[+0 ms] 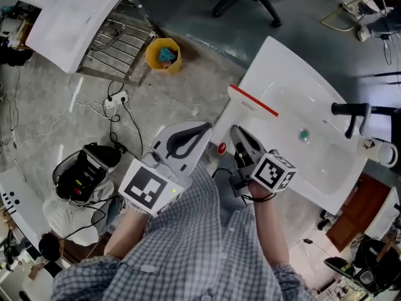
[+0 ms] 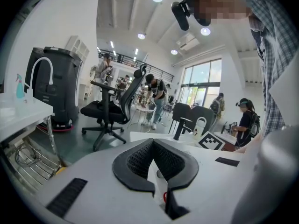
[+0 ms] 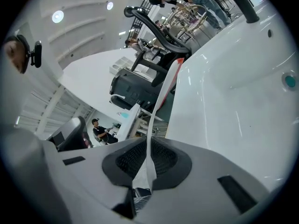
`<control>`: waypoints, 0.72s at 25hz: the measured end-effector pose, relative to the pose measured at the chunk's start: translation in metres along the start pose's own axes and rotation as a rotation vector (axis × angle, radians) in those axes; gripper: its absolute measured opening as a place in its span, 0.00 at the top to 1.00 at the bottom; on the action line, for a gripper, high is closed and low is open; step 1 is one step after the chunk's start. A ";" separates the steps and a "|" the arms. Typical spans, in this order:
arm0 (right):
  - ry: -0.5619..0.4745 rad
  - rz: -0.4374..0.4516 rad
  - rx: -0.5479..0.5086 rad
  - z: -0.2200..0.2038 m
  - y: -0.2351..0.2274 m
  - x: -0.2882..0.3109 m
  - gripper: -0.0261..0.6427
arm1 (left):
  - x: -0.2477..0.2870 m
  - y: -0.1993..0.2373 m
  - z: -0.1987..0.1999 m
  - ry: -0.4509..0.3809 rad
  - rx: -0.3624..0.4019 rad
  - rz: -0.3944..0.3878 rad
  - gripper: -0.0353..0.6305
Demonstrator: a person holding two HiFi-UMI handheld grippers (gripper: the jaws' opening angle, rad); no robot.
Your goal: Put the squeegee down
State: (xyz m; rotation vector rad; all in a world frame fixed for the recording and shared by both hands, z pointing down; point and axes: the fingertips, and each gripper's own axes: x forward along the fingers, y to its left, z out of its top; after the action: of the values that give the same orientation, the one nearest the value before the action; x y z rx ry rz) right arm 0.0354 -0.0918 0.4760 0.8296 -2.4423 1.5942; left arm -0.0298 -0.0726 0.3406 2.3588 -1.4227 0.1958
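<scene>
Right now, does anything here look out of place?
Nothing spilled or broken. The squeegee angles askew across the white basin's corner, its thin handle pinched in the right gripper. Loose cables trail over the floor.

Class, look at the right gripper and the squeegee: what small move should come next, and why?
Probably lower the right gripper until the squeegee rests on the white sink. Its jaws are shut on the squeegee's white handle, and the red-edged blade reaches over the sink's near rim. Whether it already touches cannot be told.
</scene>
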 end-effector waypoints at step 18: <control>0.053 -0.055 0.059 -0.011 -0.023 0.009 0.92 | 0.008 0.000 -0.004 0.014 -0.012 -0.009 0.94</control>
State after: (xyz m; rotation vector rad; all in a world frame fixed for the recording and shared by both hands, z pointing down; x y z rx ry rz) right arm 0.0369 -0.0929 0.5030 0.8445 -2.3269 1.6539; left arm -0.0258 -0.0776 0.3463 2.3490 -1.4025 0.2007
